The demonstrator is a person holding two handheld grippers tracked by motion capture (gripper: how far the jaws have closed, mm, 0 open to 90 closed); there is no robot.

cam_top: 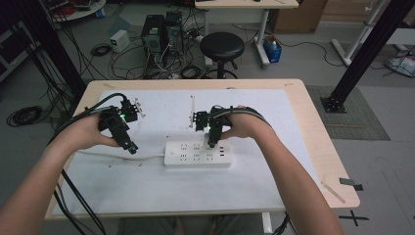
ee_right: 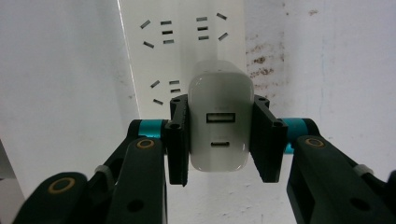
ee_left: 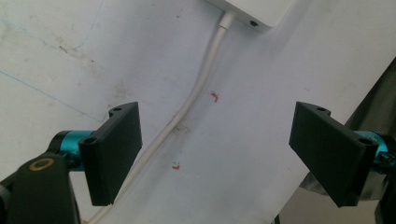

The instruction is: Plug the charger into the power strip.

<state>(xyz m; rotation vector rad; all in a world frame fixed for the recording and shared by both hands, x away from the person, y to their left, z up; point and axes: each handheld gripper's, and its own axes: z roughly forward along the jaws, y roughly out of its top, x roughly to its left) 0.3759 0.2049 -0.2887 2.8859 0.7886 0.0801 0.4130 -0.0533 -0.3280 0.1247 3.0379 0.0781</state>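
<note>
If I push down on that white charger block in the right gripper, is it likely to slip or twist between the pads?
Probably some slip risk: the charger looks smooth and glossy, with rounded corners. It should stay stiff, since its shell looks like hard plastic. Twisting seems unlikely, as the right gripper clamps both flat sides squarely above the power strip.

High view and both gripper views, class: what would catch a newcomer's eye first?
The white charger clamped between the right gripper jaws, held just over the white power strip at the table's middle. To the left, the left gripper hangs with jaws wide open above the strip's white cable.
</note>
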